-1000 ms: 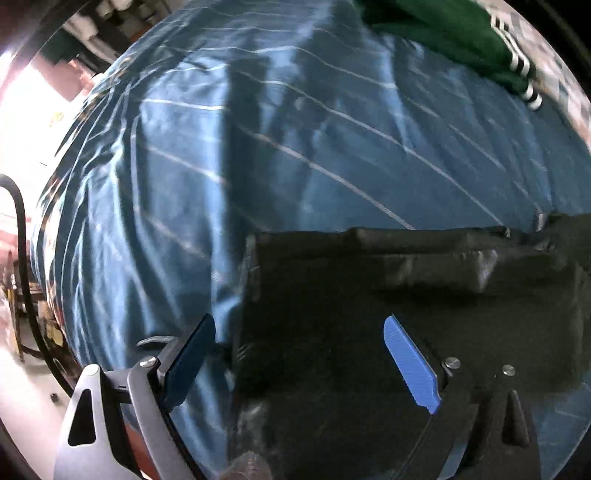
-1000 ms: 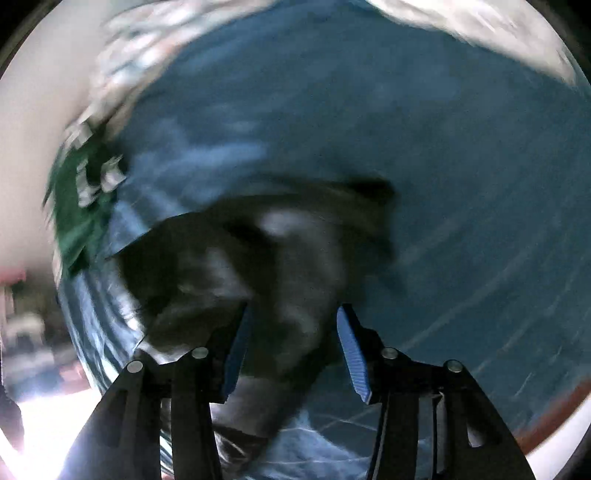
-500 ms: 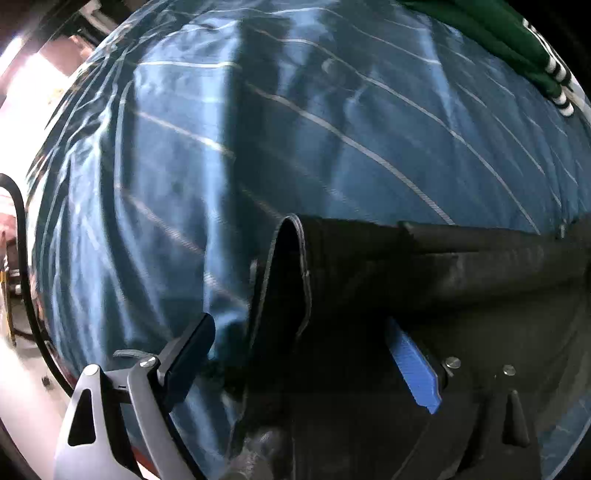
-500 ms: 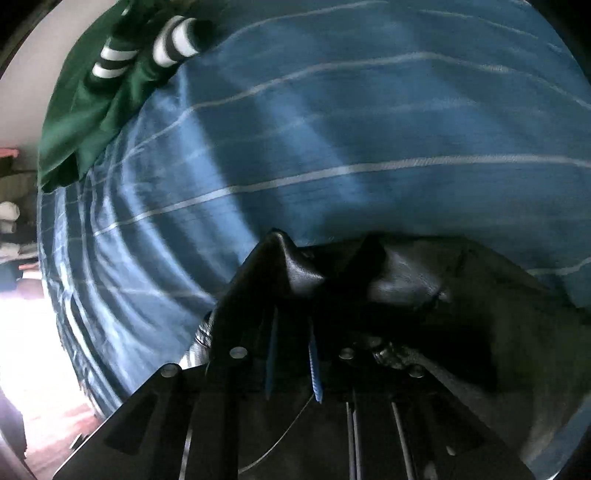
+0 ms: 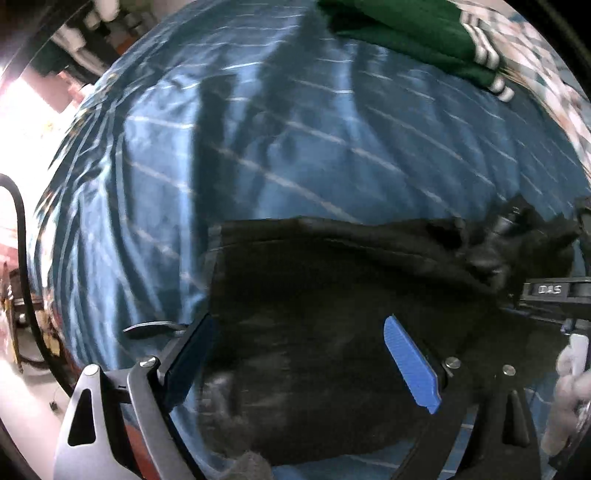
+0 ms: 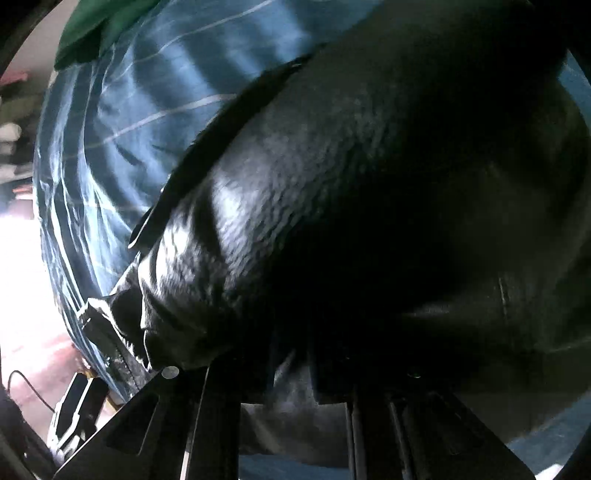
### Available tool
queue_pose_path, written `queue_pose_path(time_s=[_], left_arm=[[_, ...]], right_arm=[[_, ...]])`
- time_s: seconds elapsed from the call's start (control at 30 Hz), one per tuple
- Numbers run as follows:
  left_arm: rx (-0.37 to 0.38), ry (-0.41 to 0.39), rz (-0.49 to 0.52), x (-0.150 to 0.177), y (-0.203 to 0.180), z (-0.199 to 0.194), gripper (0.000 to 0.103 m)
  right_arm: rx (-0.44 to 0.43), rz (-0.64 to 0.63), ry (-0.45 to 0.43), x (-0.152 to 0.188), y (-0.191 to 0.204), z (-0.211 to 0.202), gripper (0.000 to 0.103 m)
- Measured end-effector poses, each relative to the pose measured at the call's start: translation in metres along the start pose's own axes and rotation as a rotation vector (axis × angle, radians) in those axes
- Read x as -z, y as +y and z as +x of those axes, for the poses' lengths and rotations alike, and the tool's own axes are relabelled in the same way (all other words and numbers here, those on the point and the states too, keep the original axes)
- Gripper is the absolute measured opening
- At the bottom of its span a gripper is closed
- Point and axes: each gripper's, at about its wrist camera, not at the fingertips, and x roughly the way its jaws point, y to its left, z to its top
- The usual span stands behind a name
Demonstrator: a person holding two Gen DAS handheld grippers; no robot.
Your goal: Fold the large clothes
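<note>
We hold the left gripper (image 5: 310,354) spread wide above a black garment (image 5: 332,295) lying on the blue striped bedsheet (image 5: 258,147). Our right gripper (image 6: 291,373) is buried in the same black cloth; we cannot tell its state. A green garment (image 5: 402,33) lies farther off.

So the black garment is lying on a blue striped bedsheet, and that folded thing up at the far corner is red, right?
Not quite: the folded garment at the far corner is green, with white stripes at its edge, as the left wrist view shows. The black garment does lie on the blue striped bedsheet.
</note>
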Motion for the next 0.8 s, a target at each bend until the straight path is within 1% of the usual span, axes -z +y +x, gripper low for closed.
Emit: queue_pose_path(time_s=[0.07, 0.1, 0.13, 0.17, 0.2, 0.23, 0.27, 0.3, 0.33, 0.37, 0.4, 0.43, 0.47, 0.53, 0.6, 0.67, 0.73, 0.8], left_arm=[[0.016, -0.003, 0.030, 0.000, -0.021, -0.003, 0.095], [0.023, -0.002, 0.044, -0.002, -0.031, -0.004, 0.095], [0.032, -0.008, 0.059, -0.005, -0.042, -0.004, 0.095], [0.036, -0.021, 0.072, -0.009, -0.053, -0.003, 0.095], [0.030, -0.033, 0.092, -0.015, -0.066, 0.001, 0.095], [0.020, -0.034, 0.099, -0.021, -0.075, 0.009, 0.095], [0.019, -0.034, 0.097, -0.028, -0.081, 0.017, 0.095], [0.018, -0.034, 0.093, -0.036, -0.085, 0.028, 0.095], [0.006, -0.008, 0.088, -0.046, -0.088, 0.048, 0.095], [0.019, 0.023, 0.075, -0.051, -0.088, 0.063, 0.096], [0.026, 0.036, 0.063, -0.054, -0.086, 0.071, 0.102], [0.033, 0.032, 0.054, -0.055, -0.082, 0.073, 0.103], [0.042, 0.031, 0.057, -0.054, -0.080, 0.070, 0.103], [0.040, 0.014, 0.064, -0.046, -0.073, 0.055, 0.103], [0.043, -0.002, 0.071, -0.036, -0.069, 0.039, 0.103], [0.065, -0.005, 0.075, -0.022, -0.069, 0.026, 0.103], [0.071, 0.001, 0.098, -0.013, -0.075, 0.027, 0.103], [0.025, 0.020, 0.134, -0.004, -0.083, 0.045, 0.103]], right_arm=[[-0.067, 0.004, -0.026, 0.005, -0.006, -0.013, 0.015], [-0.140, 0.019, -0.045, 0.011, -0.015, -0.025, 0.019], [-0.197, 0.044, -0.064, 0.017, -0.025, -0.038, 0.024], [-0.247, 0.092, -0.105, 0.027, -0.042, -0.057, 0.028], [-0.276, 0.137, -0.160, 0.040, -0.062, -0.077, 0.039], [-0.284, 0.172, -0.200, 0.050, -0.079, -0.089, 0.047], [-0.282, 0.224, -0.252, 0.063, -0.103, -0.105, 0.052], [-0.275, 0.267, -0.287, 0.074, -0.124, -0.116, 0.057], [-0.265, 0.325, -0.324, 0.086, -0.152, -0.125, 0.058], [-0.262, 0.355, -0.334, 0.092, -0.168, -0.128, 0.058], [-0.273, 0.397, -0.334, 0.096, -0.188, -0.125, 0.058], [-0.296, 0.432, -0.332, 0.100, -0.205, -0.121, 0.058], [-0.352, 0.462, -0.331, 0.100, -0.222, -0.115, 0.058], [-0.443, 0.474, -0.344, 0.095, -0.239, -0.101, 0.062], [-0.550, 0.478, -0.358, 0.092, -0.253, -0.091, 0.063], [-0.637, 0.467, -0.377, 0.084, -0.259, -0.076, 0.063], [-0.729, 0.439, -0.385, 0.073, -0.258, -0.066, 0.065], [-0.769, 0.413, -0.407, 0.063, -0.249, -0.061, 0.065]])
